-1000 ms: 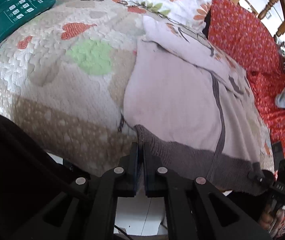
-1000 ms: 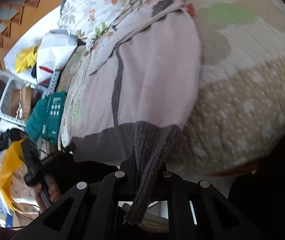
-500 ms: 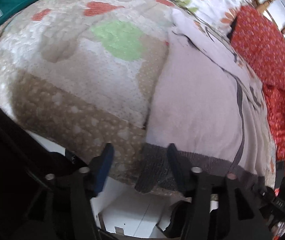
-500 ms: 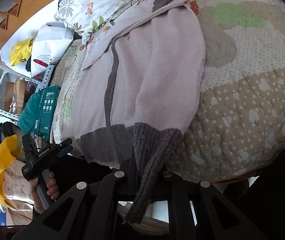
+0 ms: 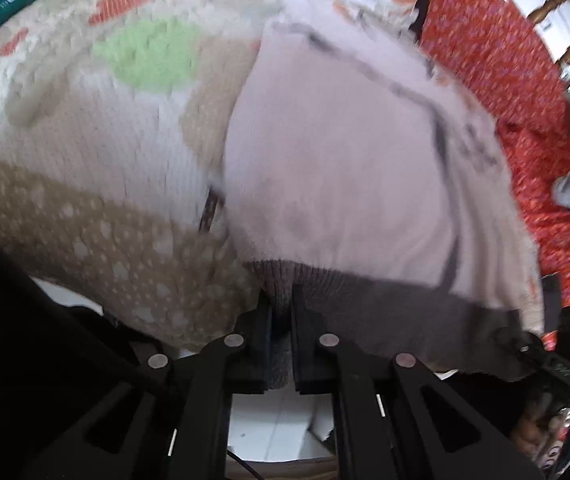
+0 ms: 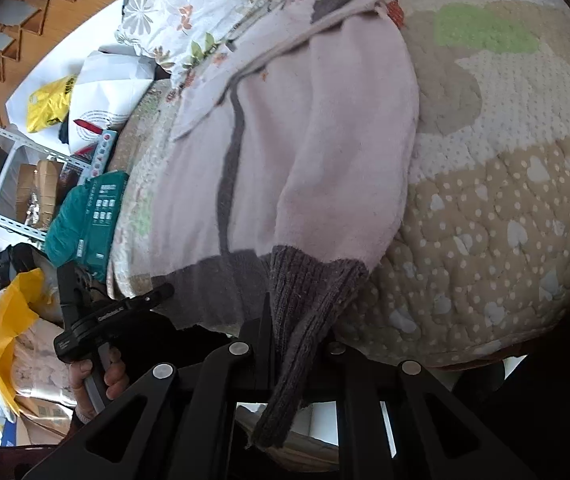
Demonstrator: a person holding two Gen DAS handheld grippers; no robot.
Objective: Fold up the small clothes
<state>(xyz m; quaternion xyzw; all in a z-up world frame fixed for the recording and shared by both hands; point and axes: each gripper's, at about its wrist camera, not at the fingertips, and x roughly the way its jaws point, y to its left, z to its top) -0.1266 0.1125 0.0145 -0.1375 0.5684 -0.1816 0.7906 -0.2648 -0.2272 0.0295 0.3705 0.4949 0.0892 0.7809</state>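
The pink sweater lies flat on the quilt with its grey ribbed hem hanging over the near edge, so the step in hand looks like gripping both hem corners, and the next move probably calls for lifting them together toward the collar. The left gripper is clenched on the hem's left corner. The right gripper is likewise pinched tight on the right corner, whose rib droops between its fingers.
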